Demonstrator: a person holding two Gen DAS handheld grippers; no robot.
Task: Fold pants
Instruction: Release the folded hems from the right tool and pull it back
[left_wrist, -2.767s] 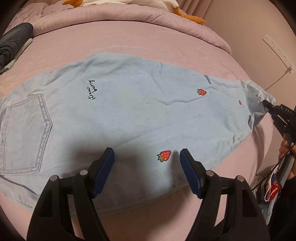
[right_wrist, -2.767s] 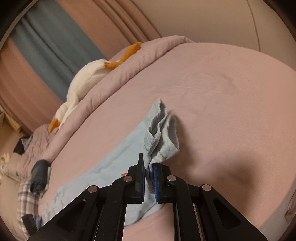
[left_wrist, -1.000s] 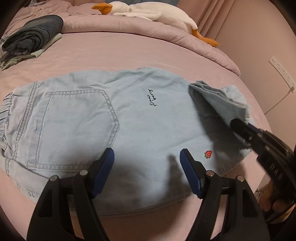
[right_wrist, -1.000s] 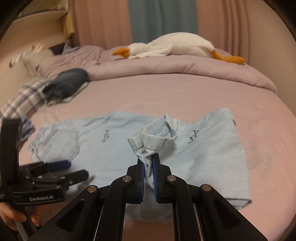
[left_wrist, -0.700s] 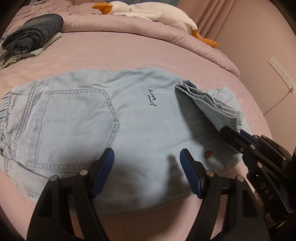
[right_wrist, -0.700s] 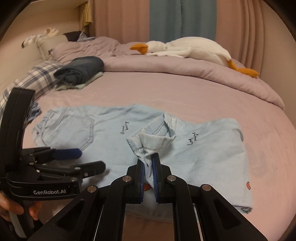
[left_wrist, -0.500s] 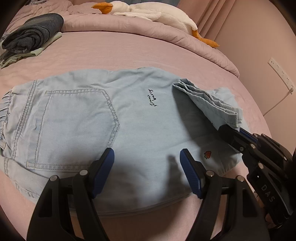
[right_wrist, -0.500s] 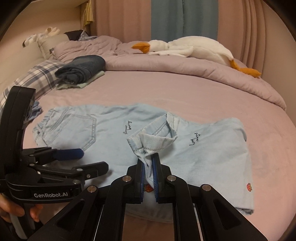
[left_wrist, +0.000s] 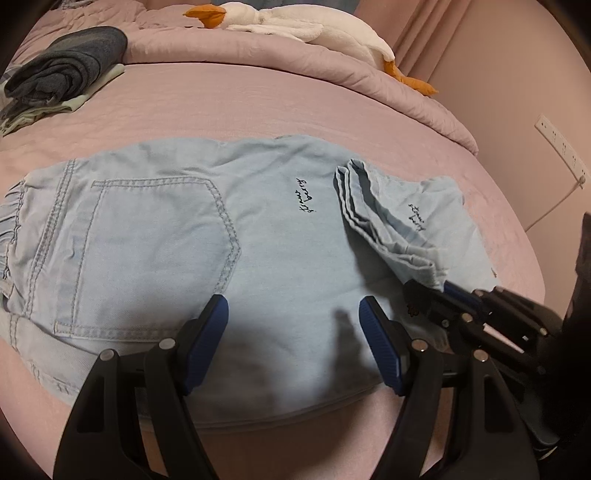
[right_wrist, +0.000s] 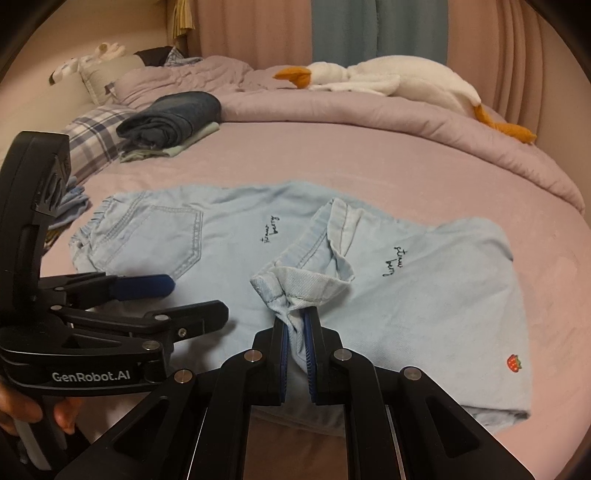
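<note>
So the right claw (right_wrist: 296, 334) is pinching the bunched hem (right_wrist: 295, 284) of the pants (left_wrist: 177, 229), pads squeezed right onto the denim, and that grip is why the leg end stands up in a little crumpled loop instead of lying flat. My read is it's carrying the cuff back over the leg toward the waist, so the lower leg is already doubled over the thigh part, with the fold edge sitting off to the right near the strawberry patch (right_wrist: 514, 362).

Meanwhile the left claw (left_wrist: 293, 343) just hangs over the near edge of the pants, jaws spread wide, nothing between them. Looks like it's parked there so it can pin or smooth the fabric once the hem lands, though that's a guess.

Further out, the pants lie across the pink bed (left_wrist: 229, 99), back pocket (left_wrist: 147, 254) facing up at the waist end on the left. Beyond them there's a stack of folded clothes (right_wrist: 173, 118) and a plush goose (right_wrist: 388, 83) on the rumpled duvet, well clear of the work. Fold isn't finished yet, hem is off the cloth.
</note>
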